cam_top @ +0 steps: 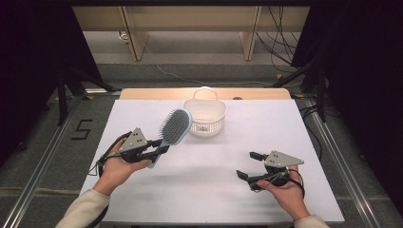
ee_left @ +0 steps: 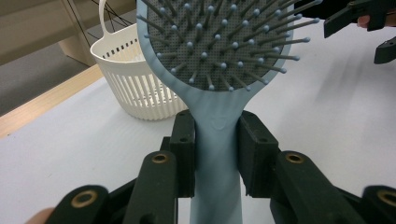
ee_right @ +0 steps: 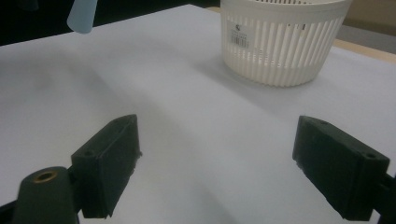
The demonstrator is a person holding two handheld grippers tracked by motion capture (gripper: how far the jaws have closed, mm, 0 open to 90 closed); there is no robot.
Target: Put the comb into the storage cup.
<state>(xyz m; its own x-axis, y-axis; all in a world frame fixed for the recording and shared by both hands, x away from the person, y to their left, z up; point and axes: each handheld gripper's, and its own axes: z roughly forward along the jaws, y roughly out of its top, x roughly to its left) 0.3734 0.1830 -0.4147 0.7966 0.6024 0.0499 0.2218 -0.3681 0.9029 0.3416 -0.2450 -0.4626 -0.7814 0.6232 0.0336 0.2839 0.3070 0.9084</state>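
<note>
A light blue hairbrush with a grey bristle pad is held up off the white table, its head tilted toward the basket. My left gripper is shut on the brush's handle. In the left gripper view the two black jaws of that gripper press on both sides of the handle, and the brush head faces the camera. My right gripper stands open at the table's right front, nothing between its jaws. The right gripper hovers wide over bare table, with the tip of the brush's handle at top left.
A white slatted basket with a loop handle stands at the back middle of the table. The same basket is just behind the brush, and the basket lies ahead of the right gripper. Floor rails and cables surround the table.
</note>
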